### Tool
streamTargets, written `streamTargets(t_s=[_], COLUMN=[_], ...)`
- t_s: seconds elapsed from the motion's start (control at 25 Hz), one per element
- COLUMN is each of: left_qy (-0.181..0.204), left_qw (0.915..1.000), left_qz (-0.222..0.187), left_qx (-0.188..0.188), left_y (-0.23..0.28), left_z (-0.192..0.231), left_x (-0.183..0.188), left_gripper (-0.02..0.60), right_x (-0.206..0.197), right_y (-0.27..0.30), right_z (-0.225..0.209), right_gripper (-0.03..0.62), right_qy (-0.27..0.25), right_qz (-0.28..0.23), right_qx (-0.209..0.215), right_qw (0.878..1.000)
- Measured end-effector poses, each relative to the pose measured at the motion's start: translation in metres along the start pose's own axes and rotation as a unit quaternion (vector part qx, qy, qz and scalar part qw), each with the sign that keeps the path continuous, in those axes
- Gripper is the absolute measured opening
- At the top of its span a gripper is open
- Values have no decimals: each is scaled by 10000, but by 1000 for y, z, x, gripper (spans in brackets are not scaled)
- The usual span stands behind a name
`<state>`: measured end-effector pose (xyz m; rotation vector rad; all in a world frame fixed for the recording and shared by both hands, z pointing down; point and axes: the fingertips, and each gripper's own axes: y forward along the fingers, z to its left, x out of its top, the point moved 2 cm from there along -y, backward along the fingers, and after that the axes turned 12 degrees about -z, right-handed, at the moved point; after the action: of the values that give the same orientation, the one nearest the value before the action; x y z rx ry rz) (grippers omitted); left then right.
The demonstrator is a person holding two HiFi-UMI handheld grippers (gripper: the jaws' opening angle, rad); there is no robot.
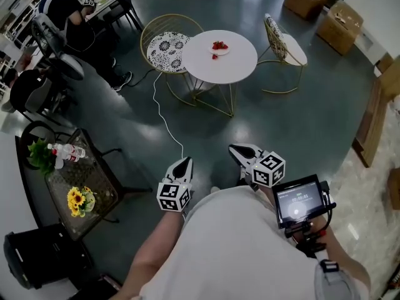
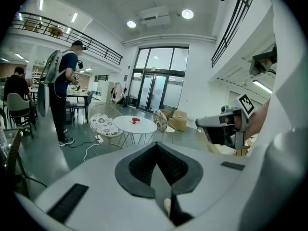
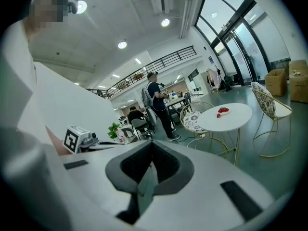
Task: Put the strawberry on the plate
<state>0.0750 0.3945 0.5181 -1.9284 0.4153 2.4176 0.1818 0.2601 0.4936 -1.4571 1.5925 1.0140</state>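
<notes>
Head view puts the table (image 1: 237,64) at twelve o'clock, well apart. The left gripper (image 1: 183,162) and right gripper (image 1: 235,149), fingers clenched empty, could knock the strawberry (image 1: 214,56) away from the plate (image 1: 226,49) unless opened.

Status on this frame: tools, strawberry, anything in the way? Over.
Left tool and right tool shut, empty. Loose strawberry on round table beside plate, far ahead. Cable on floor between.

open floor (image 1: 281,124), chairs (image 1: 165,45) flank table (image 1: 239,64) (cable (image 1: 164,117))

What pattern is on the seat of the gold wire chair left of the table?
Seat cushion: black-and-white floral print, clearest in head view.
</notes>
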Motion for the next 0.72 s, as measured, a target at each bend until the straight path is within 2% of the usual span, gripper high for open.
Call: streamTargets(t_s=[0.32,0.72], left_qy=[29,-11], left_qw=[10000,9998], left_qz=[33,187], left_qx=[-26,64], left_y=[5,4], left_z=[-2,-11], left_x=[-2,-13], left_gripper=[6,6], right_x=[-2,-11], right_y=[-10,-16], right_z=[-5,-11], right_gripper=[6,6], right_qy=[12,180], right_qz=[7,122], right_qx=[-139,-110], right_qw=[9999,9997])
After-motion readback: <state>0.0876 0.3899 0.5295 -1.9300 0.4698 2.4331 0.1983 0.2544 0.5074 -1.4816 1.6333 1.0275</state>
